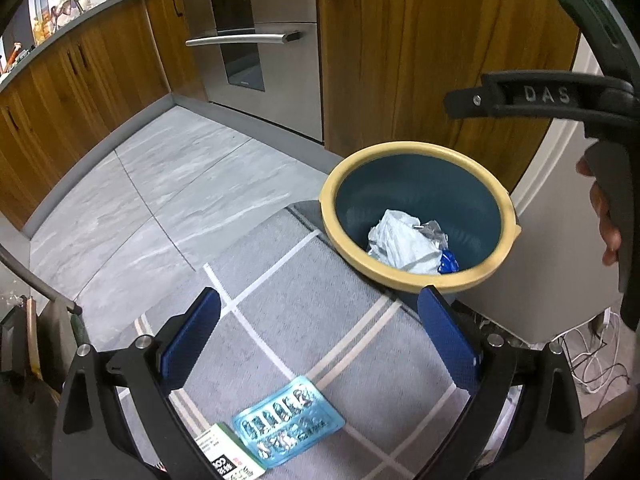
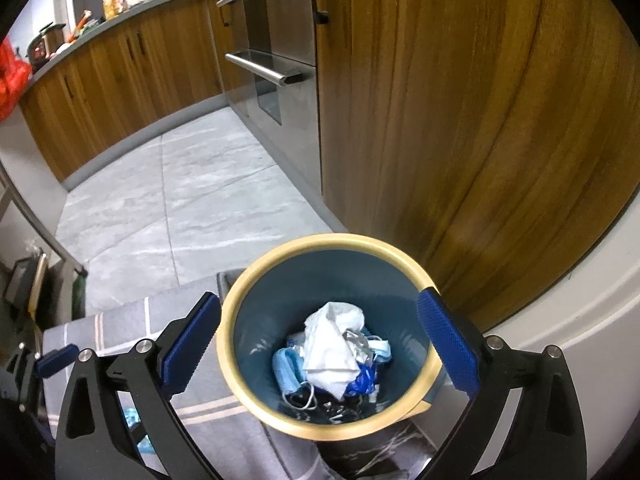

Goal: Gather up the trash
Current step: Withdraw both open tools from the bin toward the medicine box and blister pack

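Note:
A blue bin with a cream rim (image 1: 332, 216) (image 2: 228, 340) stands on a grey checked rug (image 1: 288, 304). It holds a crumpled white wrapper (image 2: 332, 352), blue face masks (image 2: 286, 368) and a blue scrap (image 1: 448, 262). A blue blister pack (image 1: 288, 420) and a green-and-white box (image 1: 228, 452) lie on the rug below my left gripper (image 1: 320, 320), which is open and empty. My right gripper (image 2: 320, 328) is open and empty, directly above the bin's mouth. The right gripper's body (image 1: 532, 96) shows at the right of the left wrist view.
Wooden cabinets (image 2: 440, 120) and a steel oven (image 1: 256, 40) stand behind the bin. Grey tiled floor (image 1: 160, 192) lies to the left. White cables (image 1: 592, 364) lie on the floor at the right. A metal frame (image 1: 36, 284) stands at the left.

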Demonstrator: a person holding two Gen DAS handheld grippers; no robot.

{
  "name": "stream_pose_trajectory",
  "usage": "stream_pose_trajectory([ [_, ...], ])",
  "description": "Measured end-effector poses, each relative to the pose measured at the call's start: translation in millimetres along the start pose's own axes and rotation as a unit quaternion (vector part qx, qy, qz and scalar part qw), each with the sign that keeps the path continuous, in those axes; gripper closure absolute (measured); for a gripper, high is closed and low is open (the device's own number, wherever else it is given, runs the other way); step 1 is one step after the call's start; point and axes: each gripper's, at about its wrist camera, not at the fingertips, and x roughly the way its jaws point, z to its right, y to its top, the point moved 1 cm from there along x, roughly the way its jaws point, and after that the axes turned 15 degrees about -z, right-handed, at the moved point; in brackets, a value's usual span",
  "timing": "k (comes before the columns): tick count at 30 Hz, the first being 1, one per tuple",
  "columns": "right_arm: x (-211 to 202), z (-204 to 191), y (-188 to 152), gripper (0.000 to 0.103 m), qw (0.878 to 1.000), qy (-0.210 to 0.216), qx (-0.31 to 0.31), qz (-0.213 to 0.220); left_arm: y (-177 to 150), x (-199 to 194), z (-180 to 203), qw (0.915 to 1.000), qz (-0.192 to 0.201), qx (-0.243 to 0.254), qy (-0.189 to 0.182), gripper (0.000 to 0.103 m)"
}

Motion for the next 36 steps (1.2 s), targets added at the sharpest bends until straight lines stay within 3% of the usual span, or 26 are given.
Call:
stream_pose_trajectory([
  [7,-15,-15,-6,0.005,1.0,0.005,-0.015,0.013,-25,-19,-15,0.9999,-0.002,0.002,0.011,0.006],
  [10,-29,-24,-14,0.005,0.999,0.029,-0.014,0.017,-37,-30,-29,0.9998,-0.001,-0.013,0.015,0.006],
  [14,-50,-42,-31,0.005,0.998,0.057,-0.02,0.022,-56,-45,-47,0.9993,0.0,-0.026,0.025,0.006],
  [21,-72,-86,-72,0.005,0.996,0.054,-0.071,0.029,-105,-72,-82,0.9981,0.005,-0.051,0.035,0.006],
  [26,-71,-109,-94,0.005,0.995,0.074,-0.071,0.01,-140,-76,-117,0.9938,0.01,-0.105,0.035,0.006],
  [31,-61,-142,-111,0.005,0.993,0.048,-0.108,-0.004,-164,-74,-147,0.987,0.013,-0.159,0.019,0.006],
  [36,-43,-163,-119,0.005,0.992,0.038,-0.118,-0.026,-177,-73,-167,0.9818,0.01,-0.188,0.028,0.006],
])
